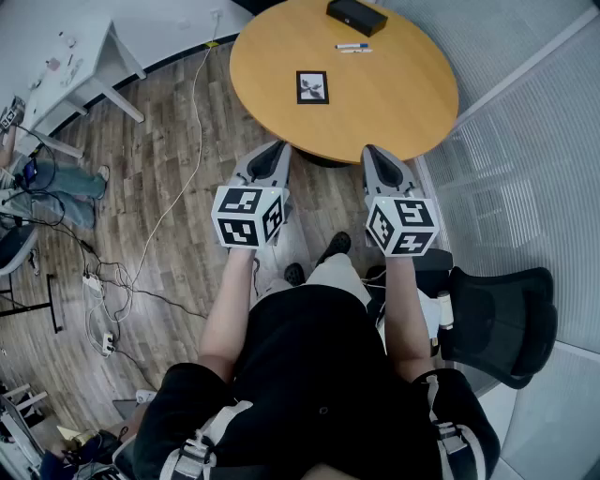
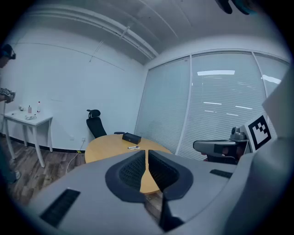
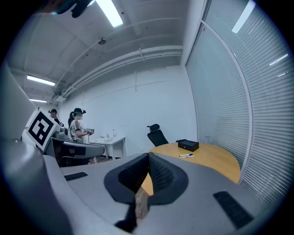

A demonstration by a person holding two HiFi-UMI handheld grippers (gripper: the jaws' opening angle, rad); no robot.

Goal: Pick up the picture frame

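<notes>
Basically, wood floor (image 1: 169,141) is taking up most of the head view, w/ a blind-covered glass wall (image 1: 525,141) running down the right side. Round table (image 1: 394,103) is standing at top ctr, its near edge just ahead of both grippers. Person (image 1: 319,375) in black is standing below it, arms stretching fwd. Black office chair (image 1: 502,319) is sitting just right of the person, by the glass. White desk (image 1: 66,66) is standing at top left, well apart from the round table; cables (image 1: 112,281) are trailing over the floor below it.

Left gripper (image 1: 279,147) is pointing at the table's near edge, tilting slightly downward. Its own view is showing the jaws clenched, tips meeting, nothing btwn them. Right gripper (image 1: 370,150) is hovering beside it on the same heading, jaws likewise pressing together & gripping nothing. Neither is touching the table top.

Black box (image 1: 356,15) is lying at the table's far edge. Picture frame (image 1: 312,87) is lying flat on the table, left of ctr, closer to the near edge than the box is, well apart from both grippers. Two marker pens (image 1: 353,47) are lying side by side btwn box & frame, nearer the box.
</notes>
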